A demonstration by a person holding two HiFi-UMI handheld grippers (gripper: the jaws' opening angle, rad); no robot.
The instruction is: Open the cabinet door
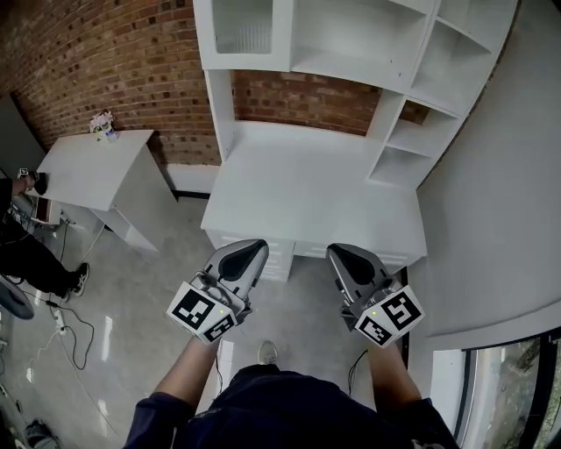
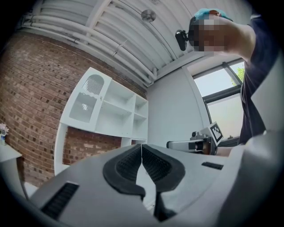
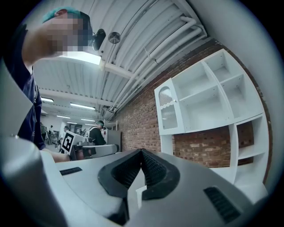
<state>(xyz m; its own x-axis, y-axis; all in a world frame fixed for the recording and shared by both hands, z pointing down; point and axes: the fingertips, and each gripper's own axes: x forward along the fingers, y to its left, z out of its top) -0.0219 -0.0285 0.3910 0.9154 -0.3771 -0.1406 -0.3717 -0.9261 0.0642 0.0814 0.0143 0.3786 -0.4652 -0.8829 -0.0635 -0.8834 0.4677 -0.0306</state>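
The cabinet door (image 1: pixel 244 26), white with a ribbed glass pane, closes the top left compartment of a white shelf unit above a white desk (image 1: pixel 307 188). It also shows in the left gripper view (image 2: pixel 86 99) and the right gripper view (image 3: pixel 167 107). My left gripper (image 1: pixel 252 253) and right gripper (image 1: pixel 342 254) hang side by side in front of the desk's near edge, well short of the door. Both point about level at the unit. The left gripper (image 2: pixel 141 146) is shut and holds nothing, and so is the right gripper (image 3: pixel 141 151).
A small white table (image 1: pixel 88 167) with a flower pot (image 1: pixel 103 124) stands to the left by the brick wall. A person (image 1: pixel 26 254) sits at the far left, with cables (image 1: pixel 70 324) on the floor. A white wall (image 1: pixel 500 219) bounds the right side.
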